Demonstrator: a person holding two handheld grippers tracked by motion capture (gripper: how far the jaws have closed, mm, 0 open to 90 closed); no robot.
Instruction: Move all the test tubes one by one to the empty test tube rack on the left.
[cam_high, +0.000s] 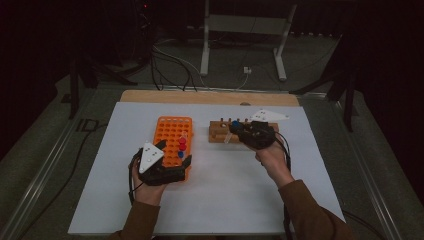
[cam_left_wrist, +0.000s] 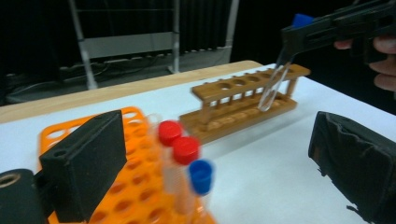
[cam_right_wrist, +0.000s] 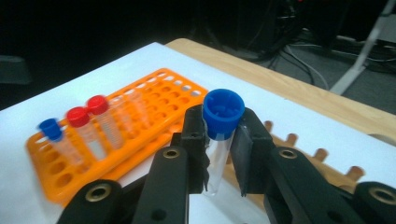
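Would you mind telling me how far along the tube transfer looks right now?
Partway at most. The right hand-held gripper holds a blue-capped tube above the wooden rack, whose visible holes look empty. Two red-capped tubes and another blue-capped one stand in the orange rack.

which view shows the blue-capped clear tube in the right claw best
The right gripper view: the blue-capped clear plastic tube sits close up, clamped between the right claw pads. The left gripper view shows it tilted over the brown wooden rack; the high view shows a blue speck.

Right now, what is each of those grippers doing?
Left gripper: open, nothing gripped, at the orange rack.
Right gripper: shut on the blue-capped tube, above the wooden rack.
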